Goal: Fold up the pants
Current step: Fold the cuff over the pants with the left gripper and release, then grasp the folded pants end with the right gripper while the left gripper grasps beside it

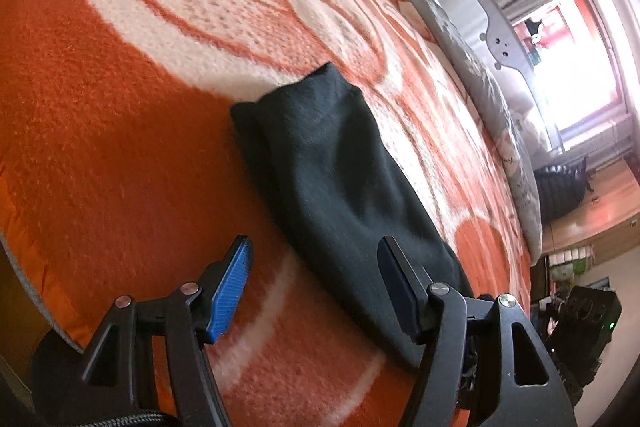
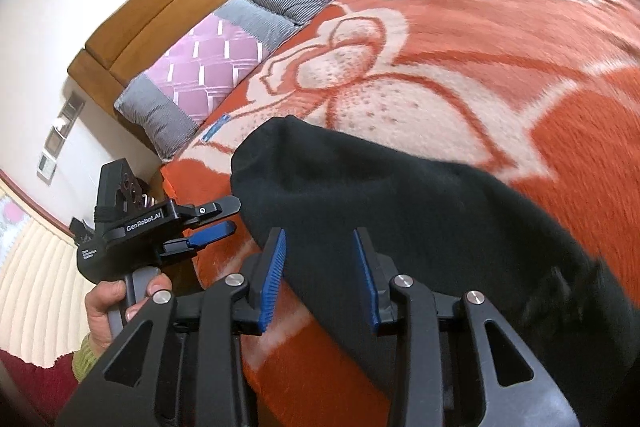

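**Pants folded once, next fold pending**

The dark pants (image 1: 328, 163) lie as a long folded strip on the orange blanket (image 1: 100, 87), near its near edge. The left gripper (image 1: 316, 267) gapes wide and empty beside them; the right gripper (image 2: 320, 271) hovers part-open, gripping nothing. Next, probably: pinch one end and carry it across.

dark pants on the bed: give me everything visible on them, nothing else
The pants are dark, near-black soft knit fabric, already folded into a long narrow bundle with a rounded far end. They lie flat on the orange and cream floral blanket, running diagonally away from the bed's near edge. Neither the left gripper nor the right gripper grips them; both sets of jaws stand open just above the near end.
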Demonstrator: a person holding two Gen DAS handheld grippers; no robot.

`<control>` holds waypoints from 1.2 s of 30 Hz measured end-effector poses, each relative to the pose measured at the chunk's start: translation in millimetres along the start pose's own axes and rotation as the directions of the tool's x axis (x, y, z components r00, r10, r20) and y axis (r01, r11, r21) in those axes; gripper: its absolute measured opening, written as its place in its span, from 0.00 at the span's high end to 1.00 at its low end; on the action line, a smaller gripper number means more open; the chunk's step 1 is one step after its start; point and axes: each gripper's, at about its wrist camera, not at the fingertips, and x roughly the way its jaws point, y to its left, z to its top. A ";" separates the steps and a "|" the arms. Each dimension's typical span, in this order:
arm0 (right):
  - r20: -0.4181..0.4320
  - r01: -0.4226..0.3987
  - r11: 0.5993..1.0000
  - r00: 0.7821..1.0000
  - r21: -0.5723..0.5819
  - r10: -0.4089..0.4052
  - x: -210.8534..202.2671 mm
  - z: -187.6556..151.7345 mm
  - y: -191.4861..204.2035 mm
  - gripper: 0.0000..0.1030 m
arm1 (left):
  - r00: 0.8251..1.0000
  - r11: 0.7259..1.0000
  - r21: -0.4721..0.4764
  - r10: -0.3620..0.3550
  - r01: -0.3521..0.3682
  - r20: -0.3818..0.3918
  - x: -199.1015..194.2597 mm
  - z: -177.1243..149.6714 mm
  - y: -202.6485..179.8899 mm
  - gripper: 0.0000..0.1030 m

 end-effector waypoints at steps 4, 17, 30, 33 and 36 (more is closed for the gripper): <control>-0.040 0.017 0.998 0.999 -0.053 -0.019 26.0 24.4 5.5 0.64 | 1.000 0.999 -0.041 -0.004 0.004 0.013 8.5 7.7 9.2 0.37; -0.180 0.033 0.961 0.980 -0.275 -0.085 124.4 91.3 30.7 0.55 | 0.999 0.999 -0.036 -0.008 0.009 0.036 33.8 25.6 16.4 0.37; -0.321 -0.080 0.975 0.947 -0.208 0.009 188.5 111.4 21.3 0.55 | 0.998 0.999 -0.021 0.028 -0.027 0.049 44.6 35.9 21.7 0.62; -0.321 -0.089 0.976 0.947 -0.201 0.020 188.0 108.1 20.2 0.66 | 0.999 1.000 -0.019 0.024 -0.023 0.046 47.9 39.1 21.0 0.69; -0.302 -0.093 0.973 0.953 -0.213 0.025 177.4 107.7 24.7 0.77 | 0.999 1.000 -0.012 0.002 -0.001 0.046 47.2 39.5 16.9 0.81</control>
